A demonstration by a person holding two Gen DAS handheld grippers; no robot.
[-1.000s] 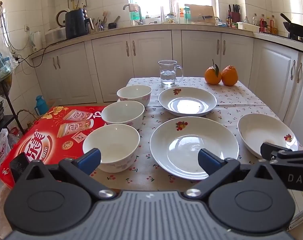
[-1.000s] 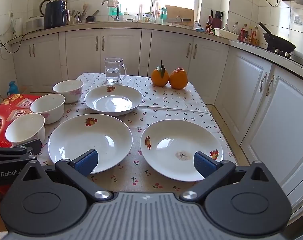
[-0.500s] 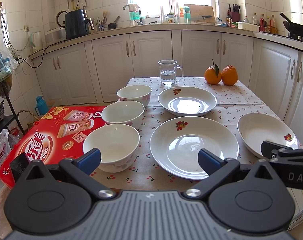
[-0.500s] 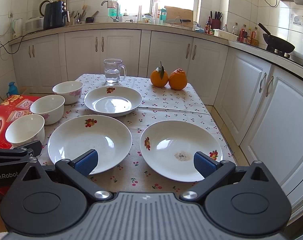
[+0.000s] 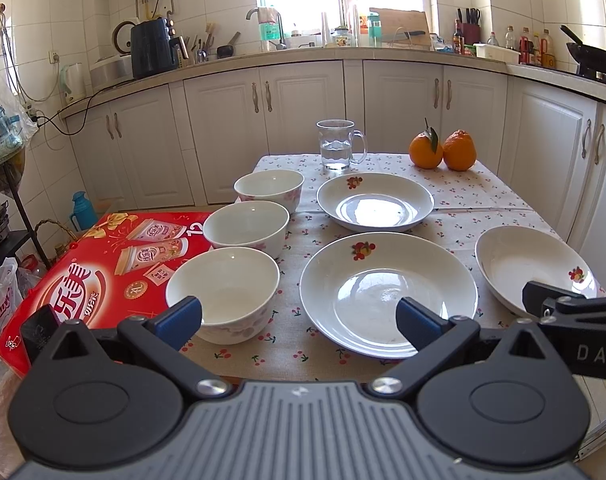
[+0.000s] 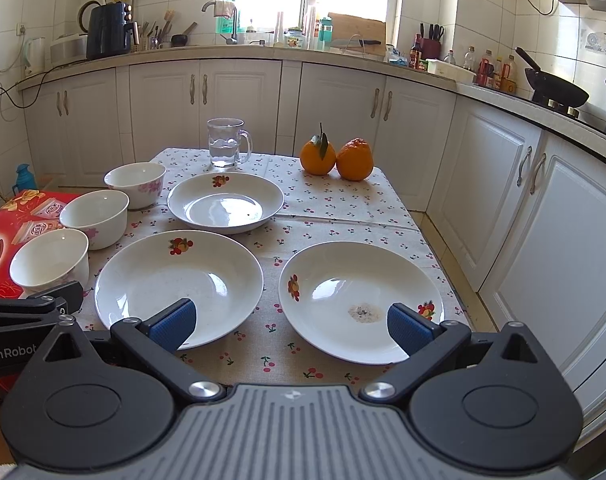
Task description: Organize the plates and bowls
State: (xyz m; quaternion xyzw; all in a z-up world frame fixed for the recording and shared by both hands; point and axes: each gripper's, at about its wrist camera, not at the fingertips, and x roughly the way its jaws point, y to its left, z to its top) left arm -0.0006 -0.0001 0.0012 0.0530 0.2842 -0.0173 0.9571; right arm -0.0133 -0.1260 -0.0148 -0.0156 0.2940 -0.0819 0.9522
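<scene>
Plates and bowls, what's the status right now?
Left claw and right claw open, empty. Three plates and three bowls unstacked on table. Glass mug, oranges behind them.

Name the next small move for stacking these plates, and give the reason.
Probably ease the right tongs, open and empty, forward onto the near rim of the right plate. It lies closest ahead of them, apart from the middle plate.

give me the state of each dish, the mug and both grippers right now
left gripper: open, holding nothing
right gripper: open, holding nothing
three bowls: upright, empty, unstacked
three plates: flat, separate
nearest right plate: small residue patch inside
glass mug: upright, part-filled with water
</scene>
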